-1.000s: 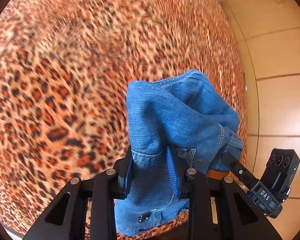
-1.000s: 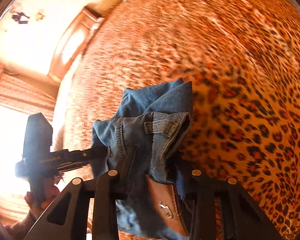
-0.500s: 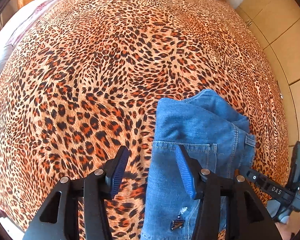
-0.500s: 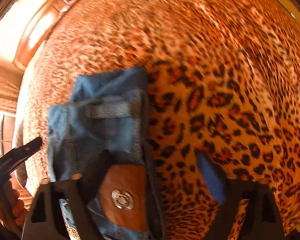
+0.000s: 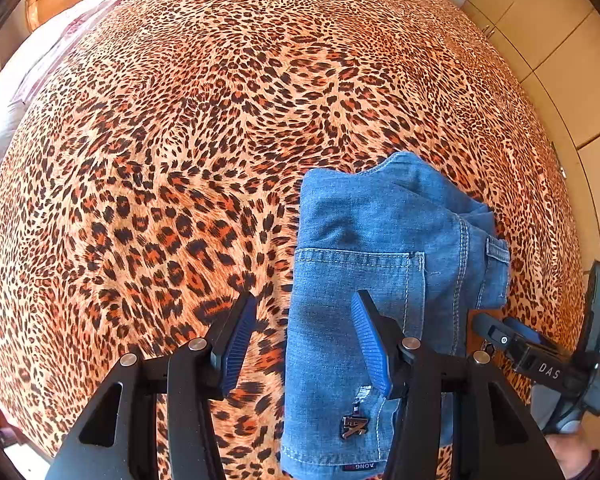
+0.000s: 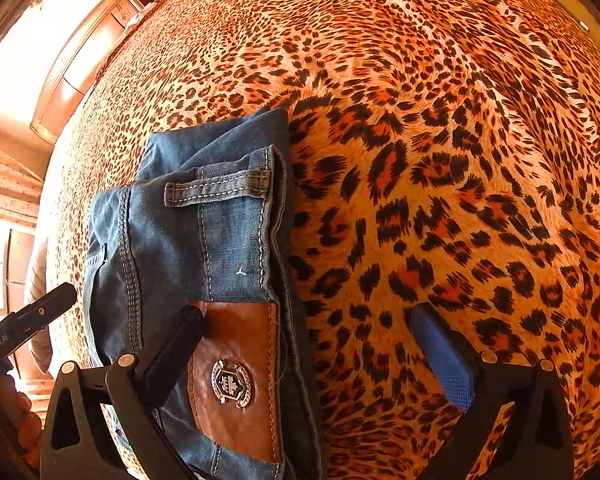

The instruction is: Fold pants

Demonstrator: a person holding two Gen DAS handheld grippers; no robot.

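Your left hand-held gripper [image 5: 302, 340] and right hand-held gripper [image 6: 316, 340] are both released. The folded jeans [image 5: 380, 264] lie near the bed's [image 5: 180, 140] right edge; nudging them while withdrawing could spill the top layer open.

Bright warm daylight, sharp focus, blown-out window glare, fisheye-warped edges

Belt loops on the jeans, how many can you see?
1. The belt loop lies across the waistband of the folded jeans, beyond the leather patch. Others may be hidden in the folds.
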